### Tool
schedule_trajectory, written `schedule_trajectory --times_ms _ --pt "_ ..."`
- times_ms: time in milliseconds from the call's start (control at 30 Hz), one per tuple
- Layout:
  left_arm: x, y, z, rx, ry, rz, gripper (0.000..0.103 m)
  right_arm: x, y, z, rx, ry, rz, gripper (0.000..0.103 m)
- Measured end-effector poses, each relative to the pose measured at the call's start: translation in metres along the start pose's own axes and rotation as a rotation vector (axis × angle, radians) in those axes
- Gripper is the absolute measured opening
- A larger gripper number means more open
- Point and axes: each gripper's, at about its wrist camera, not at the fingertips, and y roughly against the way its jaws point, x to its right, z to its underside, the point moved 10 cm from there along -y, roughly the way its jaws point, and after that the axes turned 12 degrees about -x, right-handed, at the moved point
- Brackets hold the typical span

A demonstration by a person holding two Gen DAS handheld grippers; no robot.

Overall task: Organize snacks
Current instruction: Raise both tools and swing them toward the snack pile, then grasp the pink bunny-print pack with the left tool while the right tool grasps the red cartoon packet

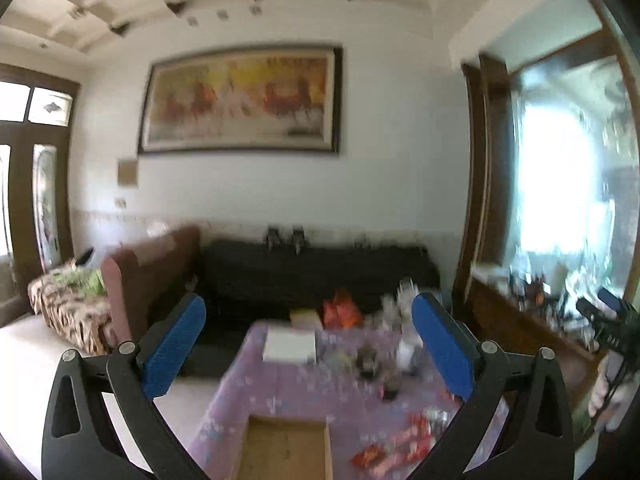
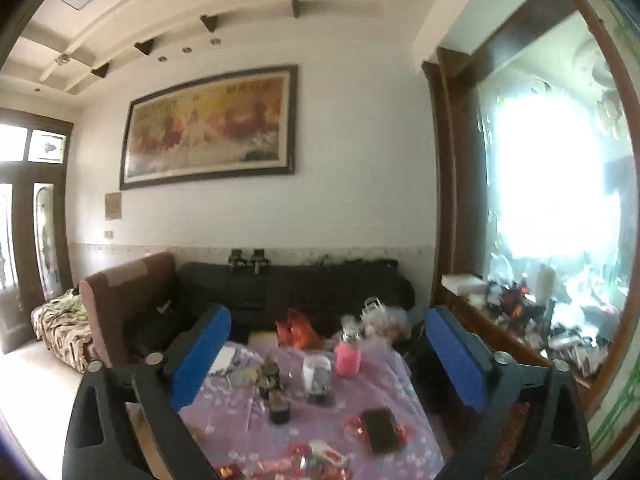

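Note:
Red snack packets [image 1: 394, 446] lie scattered at the near right of a table with a purple flowered cloth [image 1: 276, 392]. A brown cardboard box [image 1: 285, 450] stands open at the table's near edge, left of the packets. My left gripper [image 1: 308, 352] is open and empty, held high above the table. In the right wrist view more red packets [image 2: 304, 460] lie at the near edge of the cloth [image 2: 340, 400]. My right gripper [image 2: 328, 356] is open and empty above the table. The right gripper also shows at the far right of the left wrist view [image 1: 608, 320].
On the table stand a pink bottle [image 2: 348, 350], a clear jar [image 2: 317, 374], small dark jars [image 2: 276, 392], a dark phone [image 2: 382, 429], a white box [image 1: 289, 345] and an orange bag [image 2: 296, 330]. A black sofa [image 2: 296, 288] lies behind; a cluttered wooden cabinet [image 2: 520, 320] stands right.

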Motion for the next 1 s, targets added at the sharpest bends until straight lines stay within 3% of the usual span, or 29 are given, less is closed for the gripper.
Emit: schedule_trajectory --times_ms 100,167,300,400,467,600,767,867,933,1000 --pt "0.005 -0.053 0.050 -0.115 -0.010 0.039 0.103 -0.023 -0.050 0.049 -0.174 -0.018 -0.180 0.103" --pt "0.008 -0.089 0.093 -0.183 0.010 0.059 0.103 -0.039 -0.099 0.109 -0.344 -0.027 -0.254 0.103" --pt "0.041 -0.163 0.196 -0.384 0.038 0.176 0.103 -0.055 -0.180 0.234 -0.556 -0.100 -0.300 0.098" --pt "0.065 -0.204 0.269 -0.521 0.076 0.251 0.102 -0.056 -0.223 0.318 -0.705 -0.175 -0.332 0.082" --pt "0.081 -0.228 0.303 -0.585 0.078 0.266 0.093 -0.050 -0.248 0.366 -0.784 -0.194 -0.295 0.074" --pt "0.099 -0.248 0.331 -0.652 0.079 0.274 0.082 -0.042 -0.270 0.412 -0.855 -0.268 -0.297 0.074" --pt "0.120 -0.263 0.357 -0.695 0.043 0.254 0.082 -0.033 -0.295 0.417 -0.797 -0.237 -0.230 0.074" --pt "0.128 -0.271 0.364 -0.720 0.006 0.230 0.082 -0.039 -0.309 0.424 -0.789 -0.191 -0.229 0.060" --pt "0.129 -0.271 0.366 -0.731 -0.018 0.224 0.082 -0.046 -0.321 0.436 -0.828 -0.179 -0.260 0.047" --pt "0.133 -0.272 0.367 -0.724 -0.057 0.211 0.082 -0.052 -0.316 0.443 -0.868 -0.182 -0.306 0.040"
